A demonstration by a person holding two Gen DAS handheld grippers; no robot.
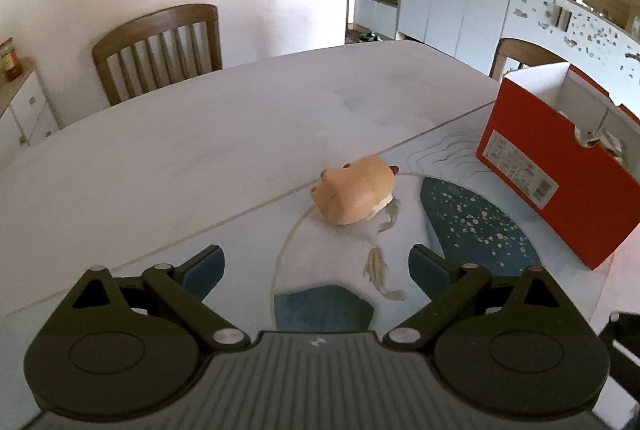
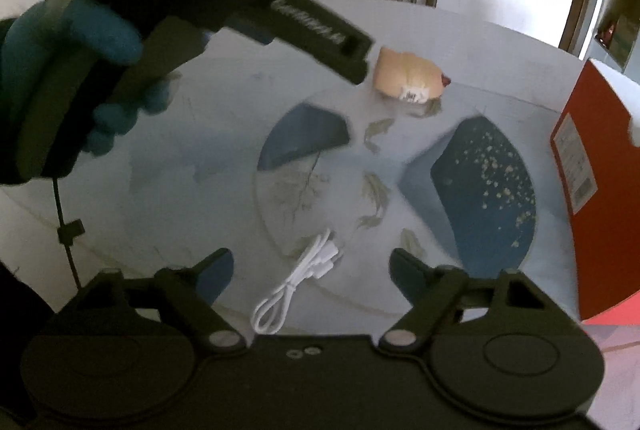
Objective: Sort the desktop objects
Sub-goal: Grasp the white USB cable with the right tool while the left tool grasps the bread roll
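left wrist view: left gripper (image 1: 316, 266) jaws spread wide, nothing between the blue pads, hovering over the printed desk mat (image 1: 472, 230)
plush toy: tan hamster-like plush toy (image 1: 354, 191) lies on its side at 12 o'clock from the left gripper, apart from it, on the mat's far edge
shoebox: red shoebox (image 1: 560, 173) at 2 o'clock, open top, white inside, label on the near wall; contents too hidden to tell
table: pale table (image 1: 200, 133) carries the mat; wooden chair (image 1: 160, 49) at 10 o'clock behind it
right wrist view: right gripper (image 2: 312, 270) jaws apart, pads pressing on nothing; picture blurred
cable: coiled white USB cable (image 2: 298, 286) on the mat, between the open fingers at 12 o'clock, very near, not touched
plush toy, this view: further out at 1 o'clock, white tag facing the camera
left gripper, this view: enters from 10 o'clock, held by a hand in a blue glove (image 2: 68, 69), its tip close beside the plush toy; its jaw state cannot be read here
shoebox, this view: red wall at 3 o'clock, on the mat's right edge
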